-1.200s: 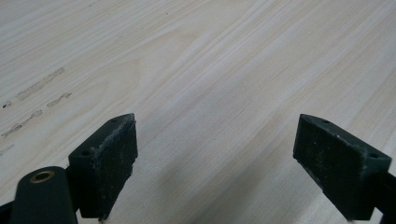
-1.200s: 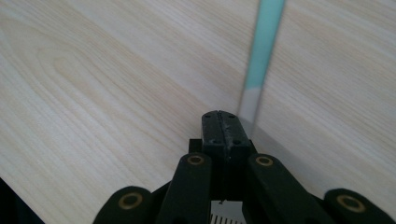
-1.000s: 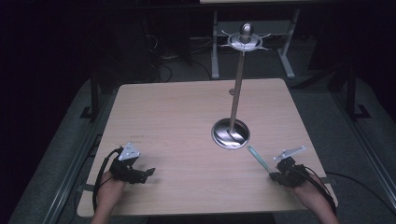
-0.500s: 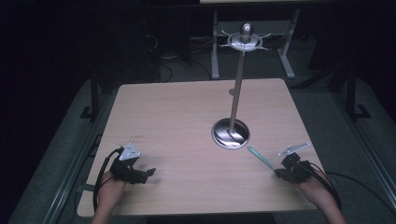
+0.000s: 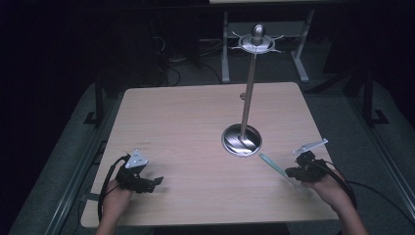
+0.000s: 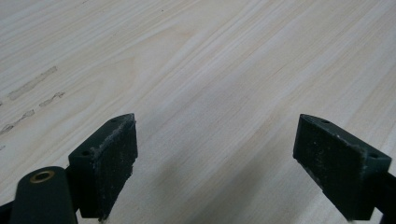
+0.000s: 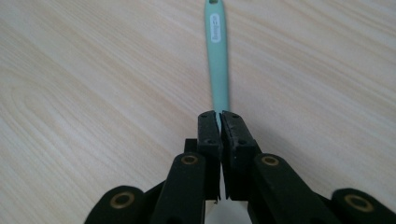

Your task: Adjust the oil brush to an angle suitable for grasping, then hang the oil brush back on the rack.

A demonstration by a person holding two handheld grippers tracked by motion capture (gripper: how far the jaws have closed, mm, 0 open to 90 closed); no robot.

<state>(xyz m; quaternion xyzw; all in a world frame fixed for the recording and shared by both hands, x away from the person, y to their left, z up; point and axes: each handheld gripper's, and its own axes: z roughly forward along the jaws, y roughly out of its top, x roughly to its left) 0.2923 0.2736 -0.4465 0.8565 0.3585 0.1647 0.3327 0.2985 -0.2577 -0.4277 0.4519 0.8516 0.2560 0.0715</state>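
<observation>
1. Right gripper (image 7: 219, 122), at the table's (image 5: 186, 122) 4 o'clock edge, pinches a teal handle (image 7: 217, 56) pointing toward 10 o'clock, at the metal stand (image 5: 242, 139).
2. Left gripper (image 6: 215, 154), at 7 o'clock, gapes wide, holding nothing.

mint-green handle (image 7: 218, 65); pale woodgrain table (image 7: 93, 93)

A slim mint-green plastic handle (image 7: 218, 60), smooth and slightly glossy with a small white label, is clamped between the jaws of the right black matt-plastic gripper (image 7: 219, 116), whose brass-coloured rivets are seen behind the jaws. The scuffed, dusty pads (image 6: 114, 161) of the left black gripper (image 6: 224, 163) are held wide apart over a pale wood-grain tabletop (image 6: 224, 60) of smooth matt finish. Ahead of the right gripper, a tall polished-metal stand (image 5: 242, 139) with a mirror-bright round base is seen.
</observation>
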